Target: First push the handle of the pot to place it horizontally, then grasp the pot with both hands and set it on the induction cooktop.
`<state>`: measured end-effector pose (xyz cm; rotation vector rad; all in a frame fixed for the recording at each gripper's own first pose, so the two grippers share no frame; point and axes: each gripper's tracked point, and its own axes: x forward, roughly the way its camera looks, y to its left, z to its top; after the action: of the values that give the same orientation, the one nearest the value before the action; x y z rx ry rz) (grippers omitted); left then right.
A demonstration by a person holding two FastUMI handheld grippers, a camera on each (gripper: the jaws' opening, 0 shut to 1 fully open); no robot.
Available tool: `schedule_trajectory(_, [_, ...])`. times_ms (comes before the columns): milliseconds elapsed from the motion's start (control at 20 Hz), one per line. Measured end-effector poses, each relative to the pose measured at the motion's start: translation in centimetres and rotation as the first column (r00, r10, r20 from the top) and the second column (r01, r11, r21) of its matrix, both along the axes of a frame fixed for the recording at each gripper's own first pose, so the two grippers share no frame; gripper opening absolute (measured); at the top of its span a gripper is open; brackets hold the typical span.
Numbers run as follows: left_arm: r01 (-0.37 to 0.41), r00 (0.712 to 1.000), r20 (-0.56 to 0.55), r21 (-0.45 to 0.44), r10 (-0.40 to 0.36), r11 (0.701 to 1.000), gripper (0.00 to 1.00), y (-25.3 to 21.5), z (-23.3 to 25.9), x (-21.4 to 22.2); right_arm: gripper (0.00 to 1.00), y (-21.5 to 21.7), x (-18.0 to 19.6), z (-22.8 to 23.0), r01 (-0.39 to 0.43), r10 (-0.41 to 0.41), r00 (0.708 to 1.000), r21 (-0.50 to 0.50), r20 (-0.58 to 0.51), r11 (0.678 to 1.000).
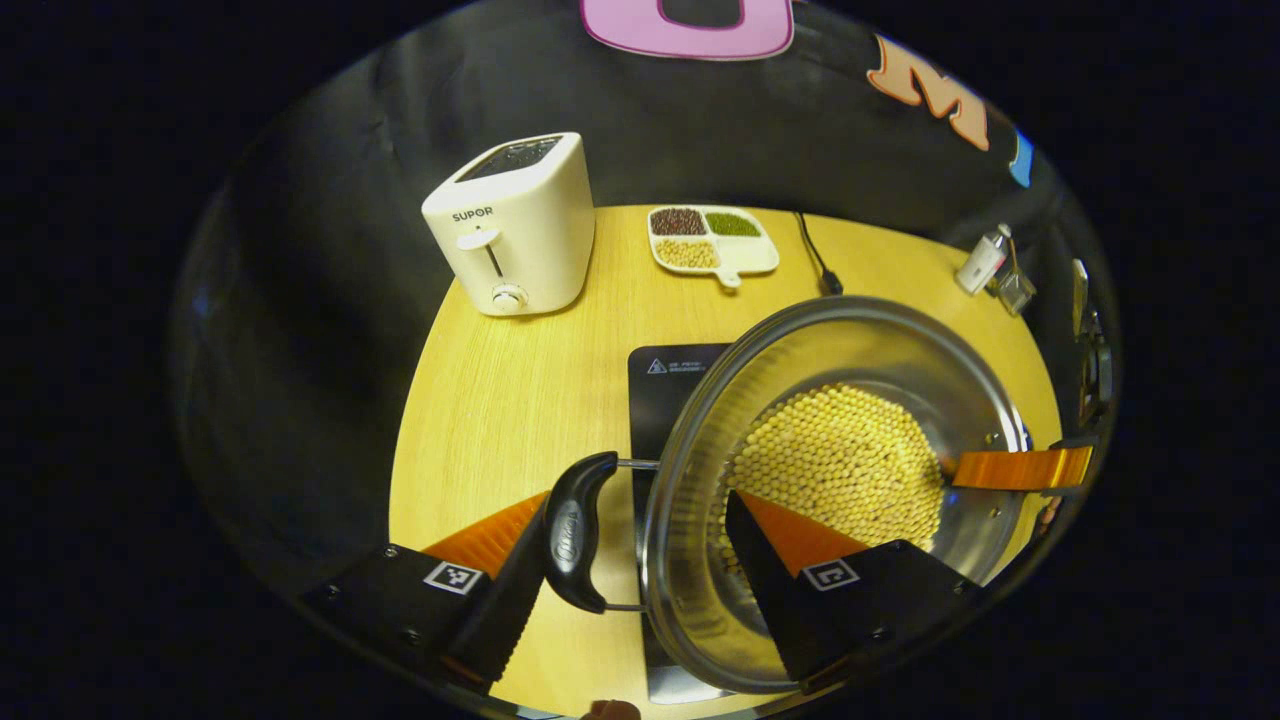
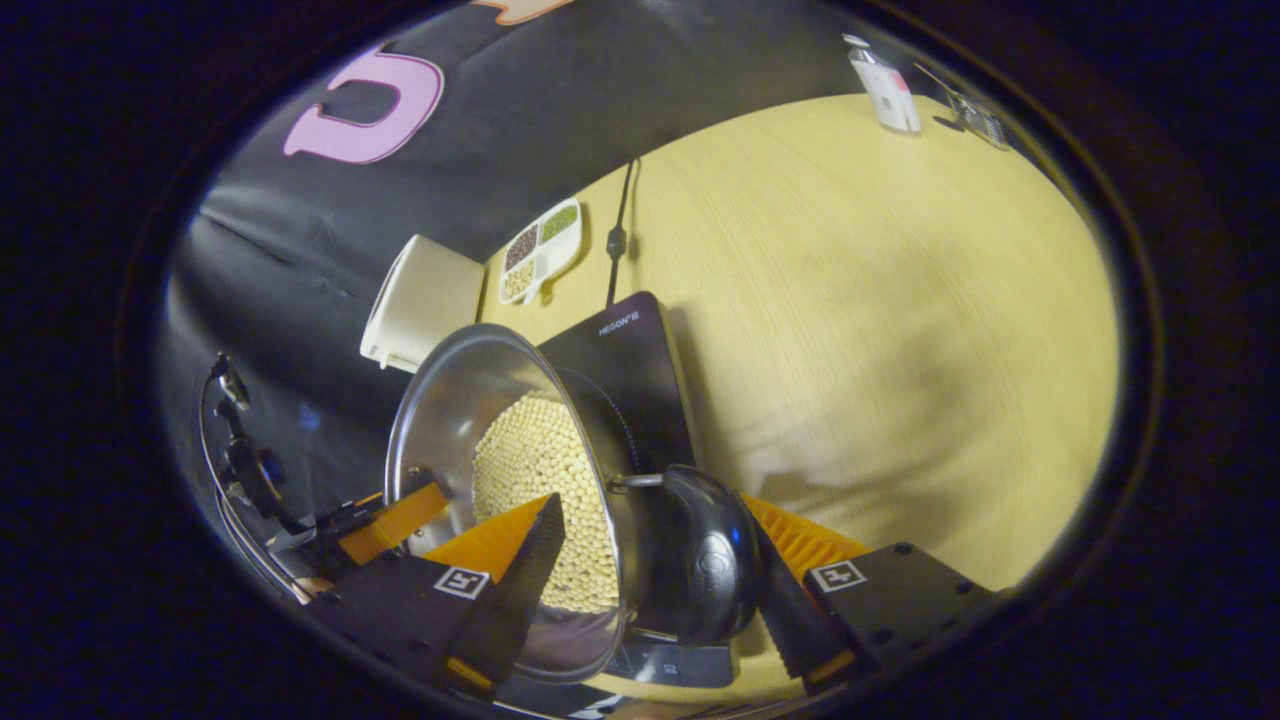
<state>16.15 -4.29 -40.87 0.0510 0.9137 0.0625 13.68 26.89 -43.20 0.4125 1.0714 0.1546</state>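
A steel pot holding yellow beans is over the black induction cooktop; I cannot tell whether it rests on it. My left gripper clamps the pot's near side, one finger outside against the black side handle and the other inside the wall. A finger of the right gripper reaches over the far rim. In the right gripper view, my right gripper holds the pot the same way around its other black handle, above the cooktop. The left gripper's finger is at the opposite rim.
On the wooden table a white toaster stands at the back left. Behind the cooktop lie a divided dish of beans and the black power cable. A small bottle stands at the back right.
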Motion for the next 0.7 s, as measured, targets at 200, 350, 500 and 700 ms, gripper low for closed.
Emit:
schedule_trajectory(200, [-0.107,0.982,0.151,-0.05,0.113,0.993,1.0,-0.5,0.7,1.2,0.92,-1.1,2.0,2.8,0.001,-0.003,0.992,0.019,0.127,1.0])
schedule_trajectory(350, [-0.173,0.953,0.246,-0.038,0.177,0.984,0.98,0.0,2.8,0.9,0.92,-2.9,3.5,5.6,0.008,-0.012,0.973,0.015,0.232,1.0])
schedule_trajectory(500, [-0.222,0.916,0.338,-0.025,0.217,0.975,0.98,-0.2,5.1,0.1,0.92,-5.6,4.5,8.0,0.029,-0.02,0.944,-0.024,0.328,0.999])
schedule_trajectory(700, [-0.261,0.866,0.442,0.004,0.232,0.965,0.97,-2.4,8.2,-1.0,0.92,-9.6,3.8,10.4,0.048,-0.016,0.918,-0.07,0.395,0.996])
